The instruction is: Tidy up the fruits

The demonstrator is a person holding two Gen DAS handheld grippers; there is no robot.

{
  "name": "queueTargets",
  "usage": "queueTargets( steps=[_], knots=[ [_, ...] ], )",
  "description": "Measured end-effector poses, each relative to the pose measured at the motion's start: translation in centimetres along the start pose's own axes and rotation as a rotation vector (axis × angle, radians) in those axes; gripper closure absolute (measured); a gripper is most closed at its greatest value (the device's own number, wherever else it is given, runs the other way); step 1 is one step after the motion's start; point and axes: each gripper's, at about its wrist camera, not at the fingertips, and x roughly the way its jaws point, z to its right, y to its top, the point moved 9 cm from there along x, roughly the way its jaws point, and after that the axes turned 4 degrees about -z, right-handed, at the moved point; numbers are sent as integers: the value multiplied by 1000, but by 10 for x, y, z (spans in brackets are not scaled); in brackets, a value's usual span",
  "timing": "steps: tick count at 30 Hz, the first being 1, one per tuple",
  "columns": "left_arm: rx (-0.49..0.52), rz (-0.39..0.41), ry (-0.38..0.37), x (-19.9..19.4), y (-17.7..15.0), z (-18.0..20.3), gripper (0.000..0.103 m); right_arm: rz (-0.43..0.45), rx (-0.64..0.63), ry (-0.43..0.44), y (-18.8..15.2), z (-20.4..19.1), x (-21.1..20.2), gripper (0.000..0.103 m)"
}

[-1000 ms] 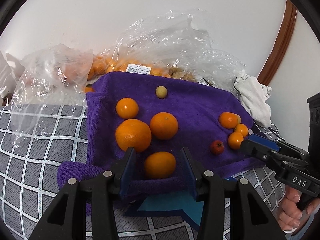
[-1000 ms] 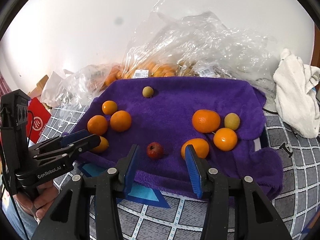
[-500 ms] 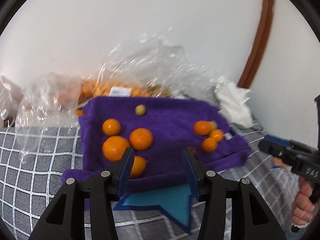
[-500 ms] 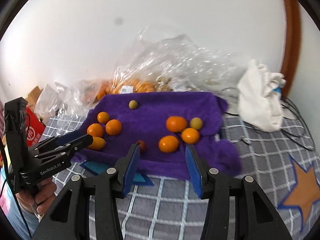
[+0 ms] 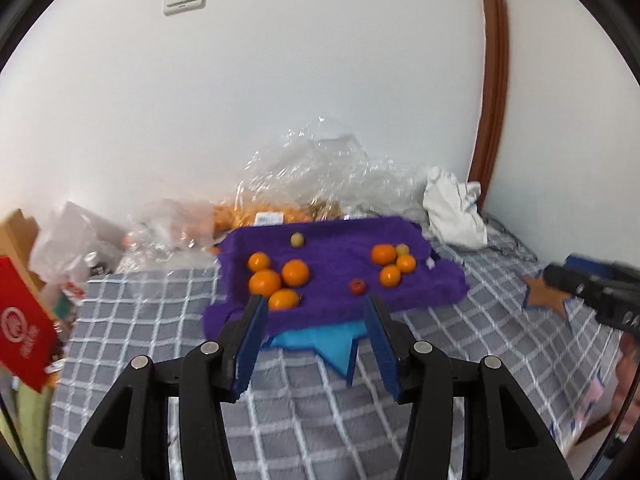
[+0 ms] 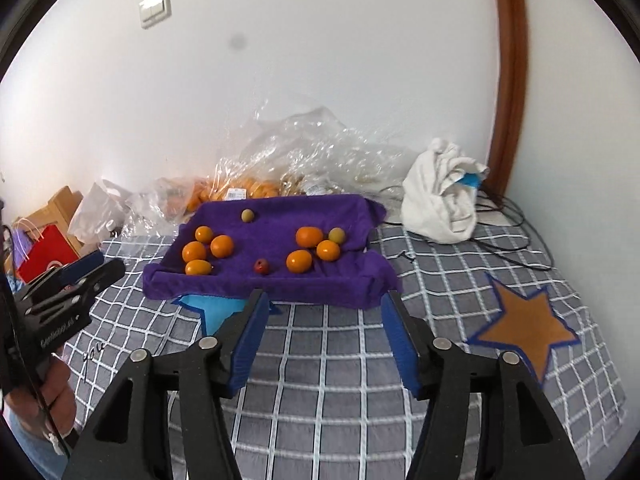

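Pulled back from the purple towel since a second ago, both grippers. Left gripper spread wide, nothing inside; right gripper too. Oranges grouped left on the towel, more right, red fruit between. Probably finished; otherwise reach slow, squeeze softly, avoid rolling.

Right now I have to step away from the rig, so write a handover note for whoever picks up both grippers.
Left gripper: jaws open, empty.
Right gripper: jaws open, empty. Both are short of the purple towel.
On the towel: four oranges grouped left, three oranges plus a green fruit right, a small red fruit between, another green fruit alone at the back.
Left: placing red and green fruits.
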Motion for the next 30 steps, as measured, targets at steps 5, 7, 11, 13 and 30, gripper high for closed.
queueTargets(
  steps=[5, 7, 11, 13, 30],
  knots=[
    [-26, -5, 5, -33, -10, 4, 42, 72, 9, -45, -9, 3, -39, 5],
    [-51, -3, -15, -49, -10, 7, 38, 76, 4, -19, -16, 0, -52, 4],
    [-59, 17, 3, -69, -10, 15, 30, 75, -4, 2, -28, -4, -70, 0],
    [-65, 38, 16, -79, -10, 19, 27, 89, -7, -33, -33, -1, -79, 0],
    [-62, 68, 24, -93, -9, 41, 24, 108, 23, -46, -46, 17, -108, 0]
  ],
)
